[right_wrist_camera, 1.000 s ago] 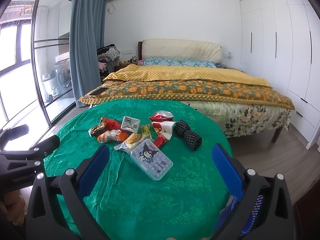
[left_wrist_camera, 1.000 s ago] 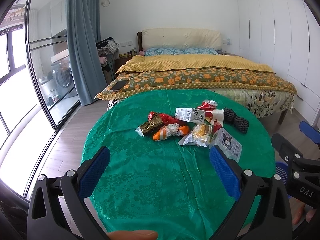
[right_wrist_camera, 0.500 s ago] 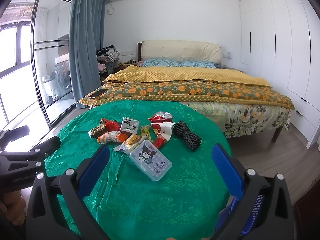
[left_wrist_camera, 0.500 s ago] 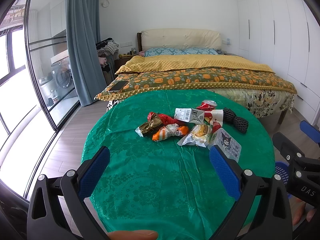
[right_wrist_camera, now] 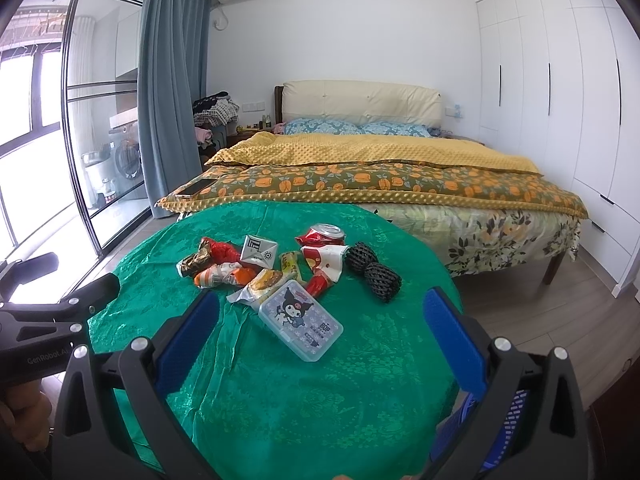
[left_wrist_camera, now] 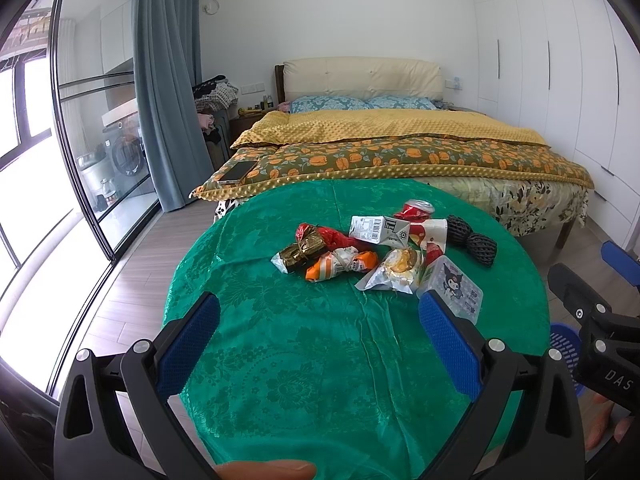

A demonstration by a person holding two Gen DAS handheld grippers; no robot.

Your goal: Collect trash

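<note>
Meanwhile, both handheld tools are hovering over the near edge of a round counter (right_wrist_camera: 280, 408) draped in green cloth, where the trash is waiting untouched. Over the past second little is changing: the views are holding almost steady, the pile sitting only a shade farther off, which suggests the collecting is not yet starting. The left tool (left_wrist_camera: 318, 340) is standing wide open and holding nothing; the right tool (right_wrist_camera: 320, 338) is likewise spread wide and empty.

Nearest the right tool, a clear plastic box (right_wrist_camera: 301, 322) printed with a cartoon figure is lying flat, touching a bun wrapper (right_wrist_camera: 262, 285). Just behind, an orange snack wrapper (right_wrist_camera: 218, 274), a gold-foil wrapper (right_wrist_camera: 194, 262), a red wrapper (right_wrist_camera: 220, 249) and a flattened white carton (right_wrist_camera: 259, 251) are crowding together. A crushed red can (right_wrist_camera: 322, 234) and a red-and-white paper cup (right_wrist_camera: 326, 262) are lying beside two black foam nets (right_wrist_camera: 372, 270).

Off the counter's right side, a blue basket (left_wrist_camera: 562, 342) is showing on the floor, probably the bin. Because the pieces are overlapping, picking one alone is likely to be awkward.

Beyond, a bed (right_wrist_camera: 380, 160) with a yellow blanket is filling the room, a phone (right_wrist_camera: 196, 188) resting on its corner.
</note>
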